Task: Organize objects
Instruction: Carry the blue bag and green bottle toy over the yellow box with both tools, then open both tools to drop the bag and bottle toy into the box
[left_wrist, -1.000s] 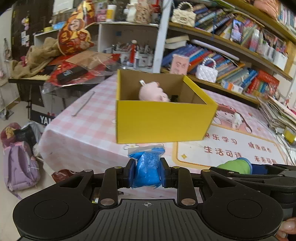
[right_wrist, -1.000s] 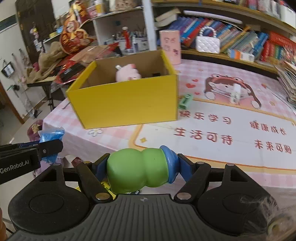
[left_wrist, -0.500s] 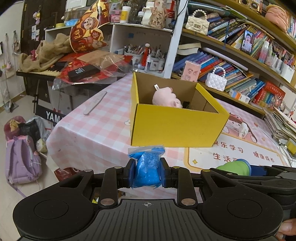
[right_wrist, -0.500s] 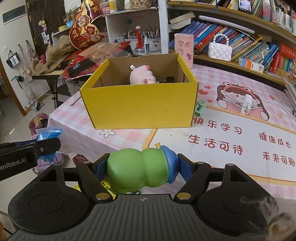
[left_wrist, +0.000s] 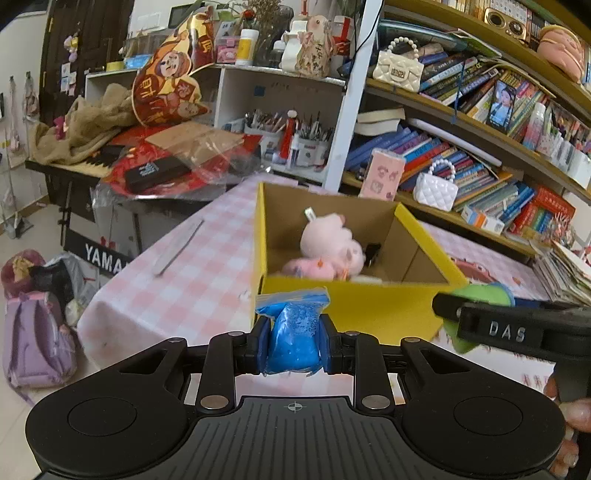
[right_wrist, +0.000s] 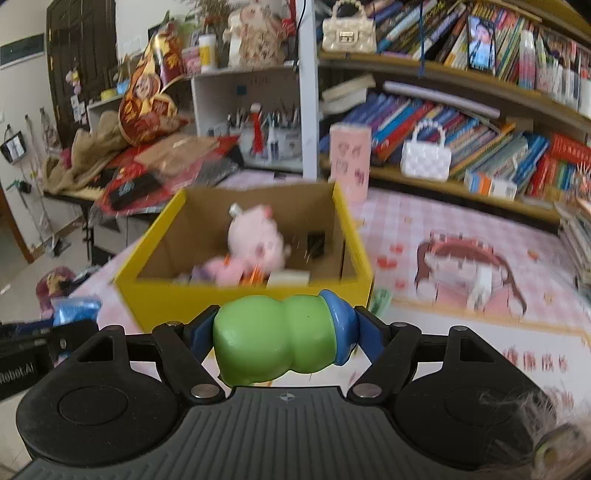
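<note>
Cluttered bookshelves (left_wrist: 480, 155) back my pink-checked worktop (left_wrist: 192, 280), where the open yellow box (left_wrist: 354, 310) sits with a pink plush pig (left_wrist: 328, 247) inside. My left tongs (left_wrist: 294, 343) pinch a blue bag (left_wrist: 294, 336) tight; my right tongs (right_wrist: 284, 336) clamp a green toy (right_wrist: 273, 339), blue-capped, possibly a bottle. Both hang in front of the box.

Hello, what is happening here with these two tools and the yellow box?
A person is tidying small things into the yellow box on the checked table. The left gripper has its jaws shut on a blue bag; the right gripper clamps a green toy with a blue cap. Both are held in front of the box, nothing dropped in yet. A pink plush already lies inside.
</note>
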